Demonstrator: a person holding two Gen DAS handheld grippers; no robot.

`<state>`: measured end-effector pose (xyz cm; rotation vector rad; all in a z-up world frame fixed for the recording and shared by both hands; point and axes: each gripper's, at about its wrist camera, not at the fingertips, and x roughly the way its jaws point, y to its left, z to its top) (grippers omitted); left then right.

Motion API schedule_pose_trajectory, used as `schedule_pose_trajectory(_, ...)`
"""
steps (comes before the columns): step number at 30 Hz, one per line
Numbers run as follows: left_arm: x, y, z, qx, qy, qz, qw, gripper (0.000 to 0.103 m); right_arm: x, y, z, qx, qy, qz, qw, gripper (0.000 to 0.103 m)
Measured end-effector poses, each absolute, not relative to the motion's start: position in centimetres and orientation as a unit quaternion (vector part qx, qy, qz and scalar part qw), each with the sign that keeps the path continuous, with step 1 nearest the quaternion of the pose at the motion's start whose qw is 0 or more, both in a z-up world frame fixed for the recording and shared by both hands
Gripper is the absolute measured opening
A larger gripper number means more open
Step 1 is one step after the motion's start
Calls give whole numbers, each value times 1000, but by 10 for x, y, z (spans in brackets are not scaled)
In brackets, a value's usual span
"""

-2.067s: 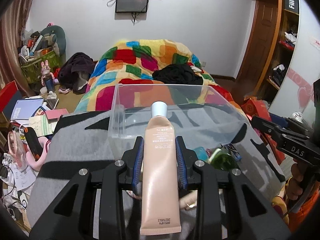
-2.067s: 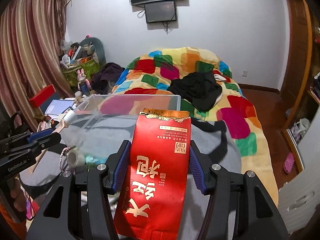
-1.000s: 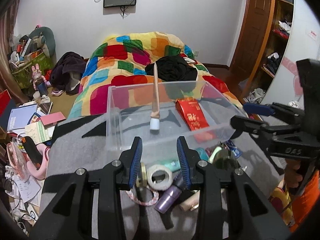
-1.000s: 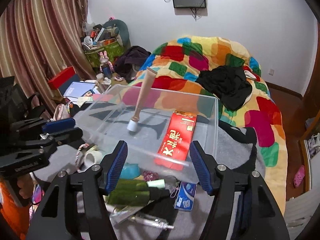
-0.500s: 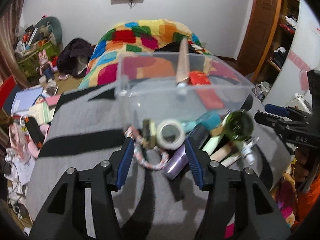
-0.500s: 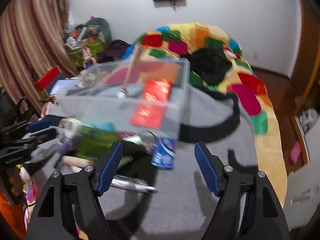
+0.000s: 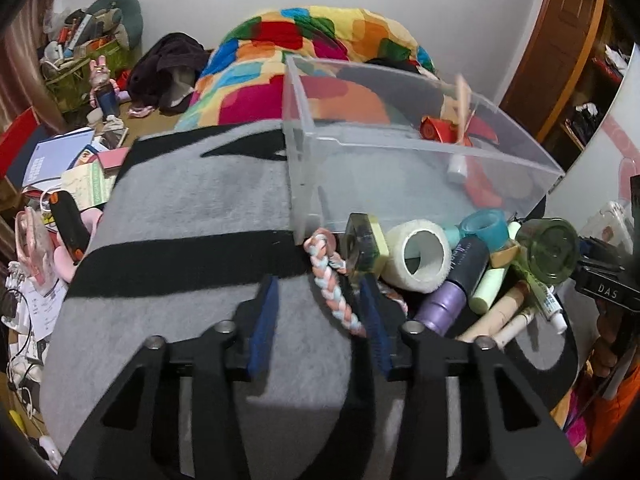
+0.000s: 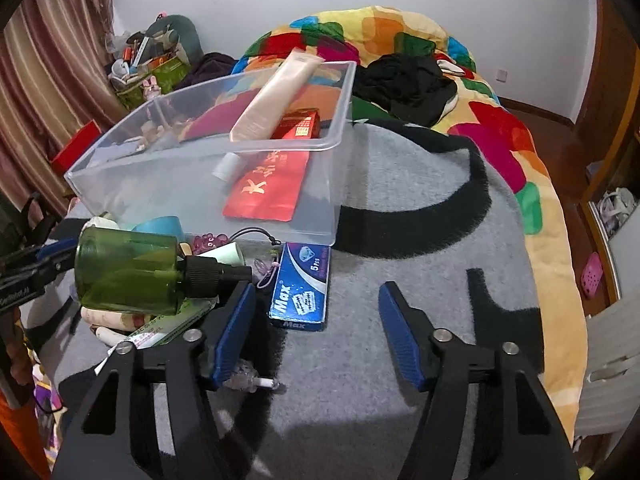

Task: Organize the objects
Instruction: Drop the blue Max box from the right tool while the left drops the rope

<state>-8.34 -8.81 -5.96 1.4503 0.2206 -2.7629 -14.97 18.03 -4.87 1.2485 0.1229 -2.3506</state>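
A clear plastic bin [image 7: 420,148] [image 8: 336,92] stands on the grey blanket. It holds a red packet [image 8: 272,184] and a beige tube [image 8: 276,92] leaning on the rim. In front of the bin lies a pile: a braided cord [image 7: 332,284], a white tape roll [image 7: 420,256], a purple tube [image 7: 452,296], a green bottle [image 7: 552,252] [image 8: 128,272] and a blue Max box [image 8: 302,284]. My left gripper [image 7: 320,300] is open and empty, its jaws around the braided cord's lower part. My right gripper [image 8: 316,316] is open and empty, just below the blue box.
The grey and black blanket [image 8: 400,240] covers the work surface. A bed with a colourful quilt [image 8: 500,128] lies behind. Clutter of books and papers [image 7: 60,160] sits on the floor at the left. A wooden door [image 7: 560,52] is at the right.
Both grippers let go of the tube and the red packet, which now lie in the bin. Both have since dropped low toward the pile, the left to the cord, the right to the blue box.
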Motion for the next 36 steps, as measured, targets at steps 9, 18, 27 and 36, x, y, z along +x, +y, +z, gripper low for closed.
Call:
schedule_pose_trajectory(9,-79,-90,-62,440,60,-895,39,5,-144,175,-50,441,65,-864,233,25)
schedule_pose_trajectory(18,-52,-92,-32,395,57,-915,55,5,-129,188,-32,417,44,-875,240,25)
schedule_pose_trajectory(27,-55,-81,13,337,65,-939,32,5,-118,187,14,358,33,-898,254,25)
schedule_pose_trajectory(36,-98,-77,29,329,64,-942,21,5,-145,164,33,340,43,-901,265,25)
